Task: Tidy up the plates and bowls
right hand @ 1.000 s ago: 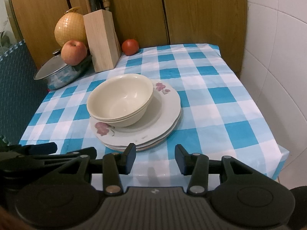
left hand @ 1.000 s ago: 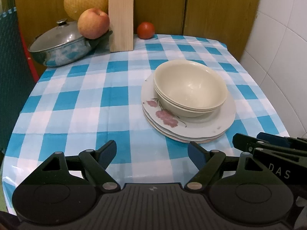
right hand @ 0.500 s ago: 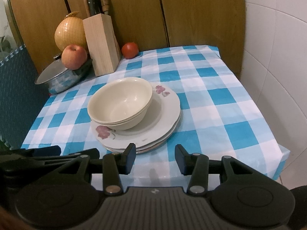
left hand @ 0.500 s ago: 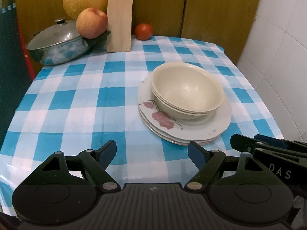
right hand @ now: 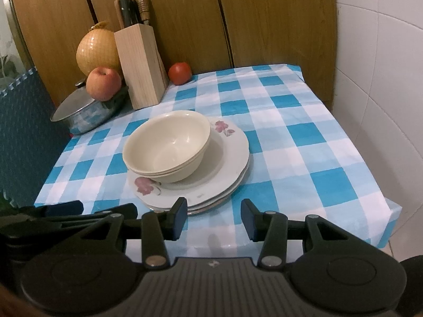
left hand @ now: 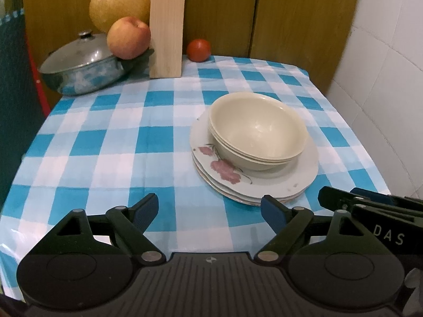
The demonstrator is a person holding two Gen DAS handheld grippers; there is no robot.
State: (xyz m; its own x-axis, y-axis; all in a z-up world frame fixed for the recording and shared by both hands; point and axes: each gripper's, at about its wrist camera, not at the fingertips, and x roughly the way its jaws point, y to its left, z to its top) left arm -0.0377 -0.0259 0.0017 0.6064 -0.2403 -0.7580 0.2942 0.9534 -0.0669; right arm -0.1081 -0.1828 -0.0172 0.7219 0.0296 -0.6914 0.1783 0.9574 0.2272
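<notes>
Hovering both grippers at the near table edge, stacked bowls [left hand: 257,134] nested on stacked plates [left hand: 267,185] mid-table.

Left gripper [left hand: 209,210] spread wide, jaws have just been opening, nothing between them; stack sits ahead, slightly right. Right gripper [right hand: 214,218] part-spread, empty, its left finger just in front of the plates' near rim. Right view shows knife handles [right hand: 132,10] in the wooden block [right hand: 140,66], plus the second flower print on the far plate rim; left view cuts the handles at the top. Each view catches the other gripper at its edge. Pot [left hand: 82,66], apple [left hand: 128,38], netted melon [left hand: 119,2], tomato [left hand: 198,50] far left on checked cloth [left hand: 105,137].
</notes>
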